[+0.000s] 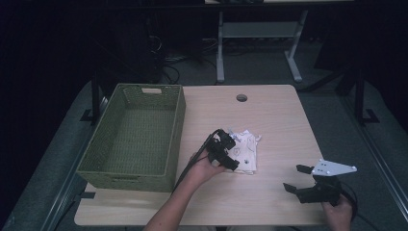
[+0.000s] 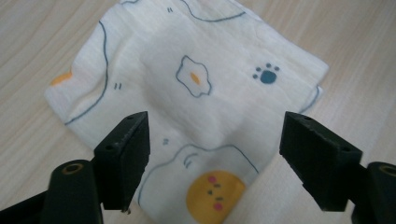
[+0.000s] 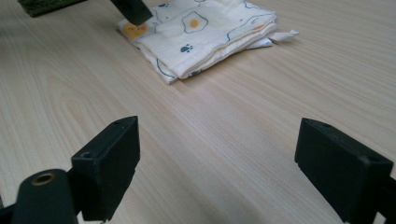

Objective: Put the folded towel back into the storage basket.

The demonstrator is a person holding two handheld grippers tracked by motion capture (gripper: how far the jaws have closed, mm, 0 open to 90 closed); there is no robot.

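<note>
Near the middle of the worktop: one folded cloth, white, printed with fried eggs and blue paw marks, lying flat in several layers.

Over the cloth's near-left edge: my left hand-held gripper, jaws spread wide, nothing between them; whether a jaw touches the fabric I cannot tell.

Well apart, at the near-right corner of the worktop: my right hand-held gripper, grey plate on top, jaws likewise parted and empty, pointing toward the cloth.

Along the worktop's left side: one green woven basket, rectangular, with nothing inside.
</note>
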